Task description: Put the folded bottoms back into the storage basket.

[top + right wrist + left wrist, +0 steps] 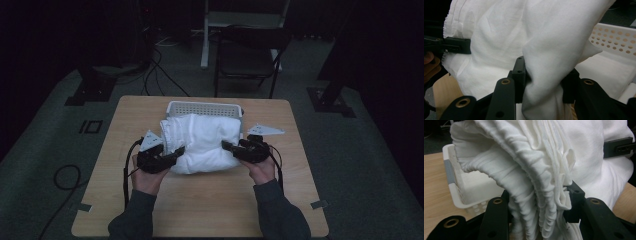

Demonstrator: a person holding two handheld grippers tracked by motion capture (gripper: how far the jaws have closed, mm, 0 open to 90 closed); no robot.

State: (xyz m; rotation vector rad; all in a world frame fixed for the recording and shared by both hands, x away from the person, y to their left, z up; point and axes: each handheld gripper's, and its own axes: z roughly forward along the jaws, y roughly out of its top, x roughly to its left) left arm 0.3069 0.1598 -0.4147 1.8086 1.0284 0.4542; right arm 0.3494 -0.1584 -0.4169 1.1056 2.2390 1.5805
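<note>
A white cloth (202, 142) hangs bunched between my two grippers, just in front of a white perforated basket (204, 108) on the wooden table (200, 200). My left gripper (172, 152) is shut on the cloth's left side, where gathered folds (536, 195) are pinched between its jaws. My right gripper (229, 148) is shut on the right side, with a thick fold of the cloth (544, 82) squeezed between its jaws. The basket (461, 195) lies behind the cloth in the left gripper view, and its holed wall (614, 40) stands at the right of the right gripper view.
A dark folding chair (247, 55) stands beyond the table's far edge, beside a white stand (206, 35). Cables (160, 75) run over the grey floor at the back left. Bare tabletop lies in front of the person's hands.
</note>
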